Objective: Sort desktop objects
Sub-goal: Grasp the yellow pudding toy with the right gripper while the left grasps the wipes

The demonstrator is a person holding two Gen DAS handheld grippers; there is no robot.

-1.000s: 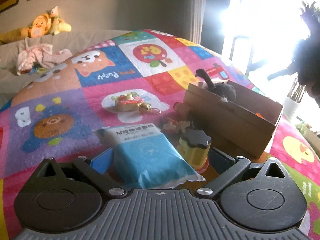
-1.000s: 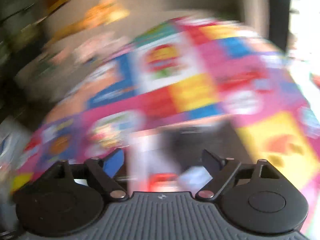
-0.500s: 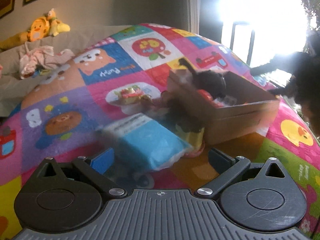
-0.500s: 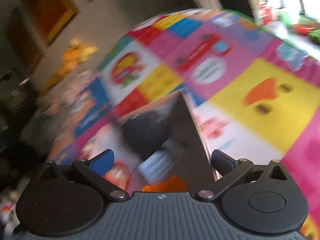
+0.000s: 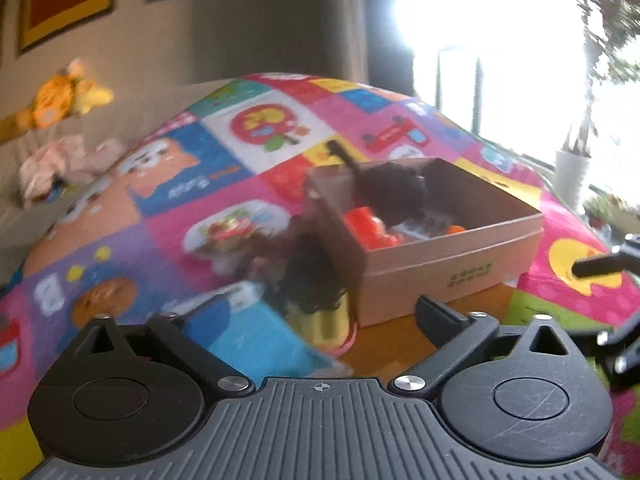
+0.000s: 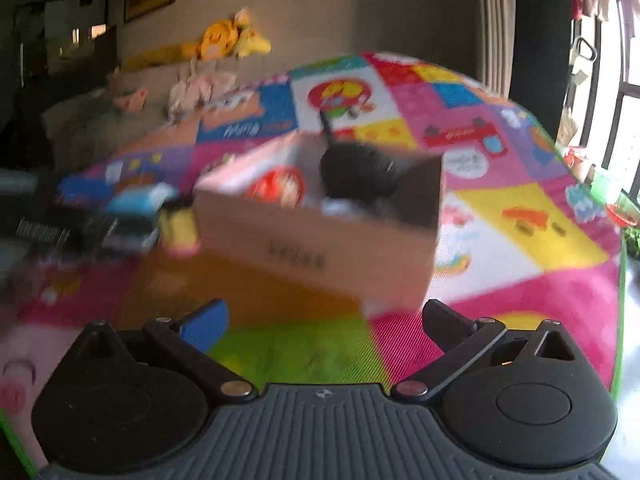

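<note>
A brown cardboard box (image 5: 452, 272) stands on the colourful play mat; it also shows in the right wrist view (image 6: 320, 256). Inside lie a black plush toy (image 5: 392, 192), a red object (image 5: 368, 232) and something orange. Beside the box are a yellow jar with a dark lid (image 5: 320, 312), a blue tissue pack (image 5: 256, 340) and small toys on a white patch (image 5: 232, 232). My left gripper (image 5: 320, 320) is open and empty just before the pack and jar. My right gripper (image 6: 324, 324) is open and empty in front of the box.
The play mat (image 6: 520, 240) covers the floor. A sofa with a yellow plush toy (image 5: 64, 100) and pink cloth (image 5: 60, 160) runs along the far wall. A bright window and a potted plant (image 5: 572, 176) stand to the right. The right gripper shows at the left view's edge (image 5: 608, 268).
The left gripper has pulled back and risen, so the box interior now shows. The right gripper has swung away from over the box and now faces its front wall from farther off.
</note>
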